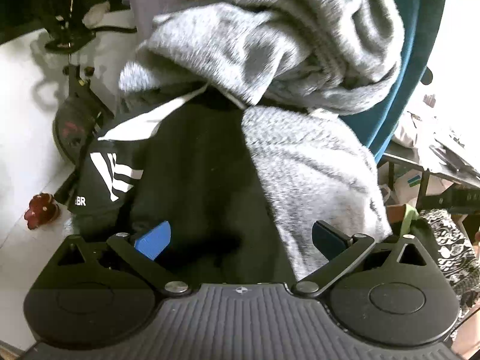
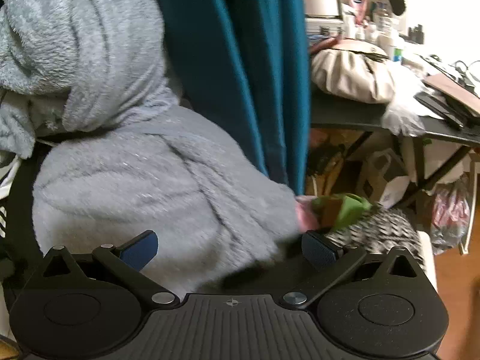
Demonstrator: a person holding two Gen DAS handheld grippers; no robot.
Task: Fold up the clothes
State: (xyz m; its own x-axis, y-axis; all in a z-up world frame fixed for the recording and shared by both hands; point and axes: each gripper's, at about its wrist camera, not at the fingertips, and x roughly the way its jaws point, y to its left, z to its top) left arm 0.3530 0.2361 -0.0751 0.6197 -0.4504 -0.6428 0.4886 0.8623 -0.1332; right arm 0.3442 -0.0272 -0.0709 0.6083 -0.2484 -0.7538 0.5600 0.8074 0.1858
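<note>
A fluffy grey fleece garment (image 1: 303, 165) lies bunched in a heap, draped over a black garment with white stripes (image 1: 114, 177). My left gripper (image 1: 240, 240) is open just above both; the black cloth and the fleece edge show between its blue pads (image 1: 153, 240), which are wide apart. In the right wrist view the same grey fleece (image 2: 135, 180) fills the left half, rolled into thick folds. My right gripper (image 2: 229, 250) is open too, its fingers spread on either side of the fleece's lower edge without pinching it.
A teal curtain (image 2: 240, 60) hangs right behind the heap. At the right stand a cluttered dark table (image 2: 354, 117), bags beneath it, a green object (image 2: 345, 210) and black-and-white patterned fabric (image 2: 378, 234). On the white floor at the left are a red ornament (image 1: 42, 210) and a black stand (image 1: 78, 96).
</note>
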